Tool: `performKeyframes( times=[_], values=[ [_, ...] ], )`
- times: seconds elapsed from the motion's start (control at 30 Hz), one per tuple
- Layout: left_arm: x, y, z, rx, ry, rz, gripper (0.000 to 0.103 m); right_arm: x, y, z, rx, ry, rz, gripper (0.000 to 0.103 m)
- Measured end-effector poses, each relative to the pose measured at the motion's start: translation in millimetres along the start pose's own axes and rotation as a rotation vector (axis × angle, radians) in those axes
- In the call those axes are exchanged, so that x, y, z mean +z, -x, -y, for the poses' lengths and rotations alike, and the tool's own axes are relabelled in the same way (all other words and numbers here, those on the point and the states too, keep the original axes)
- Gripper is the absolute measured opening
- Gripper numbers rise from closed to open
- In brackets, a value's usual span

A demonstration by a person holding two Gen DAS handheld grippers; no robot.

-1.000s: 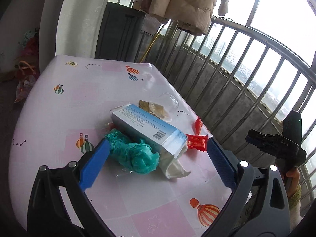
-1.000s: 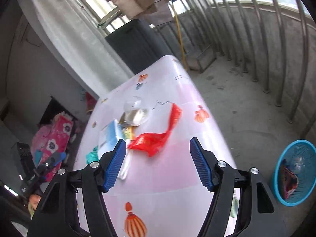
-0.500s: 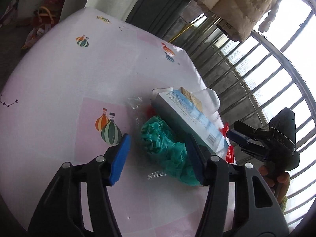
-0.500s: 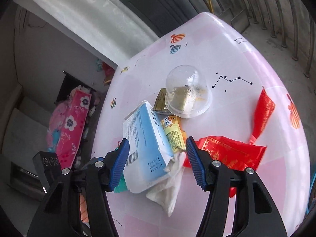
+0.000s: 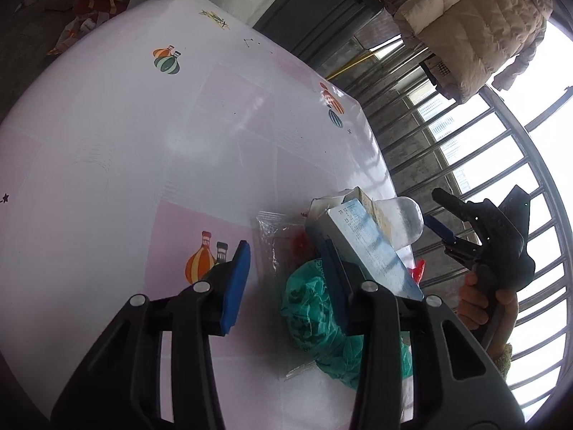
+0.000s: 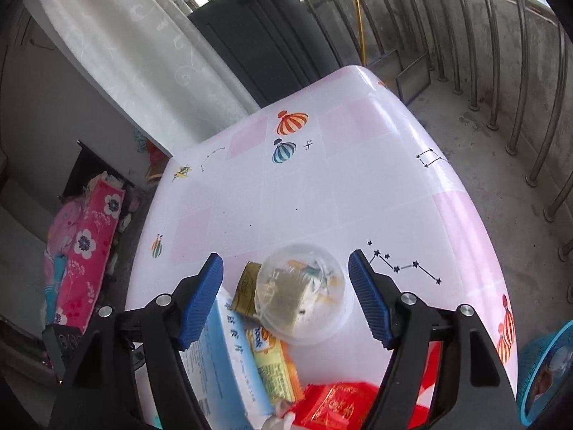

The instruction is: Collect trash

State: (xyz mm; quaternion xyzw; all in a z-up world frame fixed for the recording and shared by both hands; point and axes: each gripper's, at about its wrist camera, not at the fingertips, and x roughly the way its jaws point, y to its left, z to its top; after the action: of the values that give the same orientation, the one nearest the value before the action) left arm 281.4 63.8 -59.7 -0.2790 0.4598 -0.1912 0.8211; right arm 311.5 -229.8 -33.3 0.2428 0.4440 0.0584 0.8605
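Both grippers have slid in over the trash pile since a second ago: my left gripper has just been closing, pads not yet pinching the clear wrapper between them. My right gripper has just been widening, spread around the upturned clear cup at lower centre, touching nothing.

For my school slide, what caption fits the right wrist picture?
Open right gripper frames a clear plastic cup among trash.
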Motion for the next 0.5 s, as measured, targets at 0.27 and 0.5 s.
performKeyframes(
  times=[0.27,0.5],
  values=[
    [4,-35,-5,-0.020,0.052,-0.055,0.021,1,-71,4,0.146,0.007,-0.294,0.071],
    [0,-41,0,-0.056,0.018,-0.093,0.006,-40,-52,0,0.213,0.009,-0.330,0.068]
  ],
)
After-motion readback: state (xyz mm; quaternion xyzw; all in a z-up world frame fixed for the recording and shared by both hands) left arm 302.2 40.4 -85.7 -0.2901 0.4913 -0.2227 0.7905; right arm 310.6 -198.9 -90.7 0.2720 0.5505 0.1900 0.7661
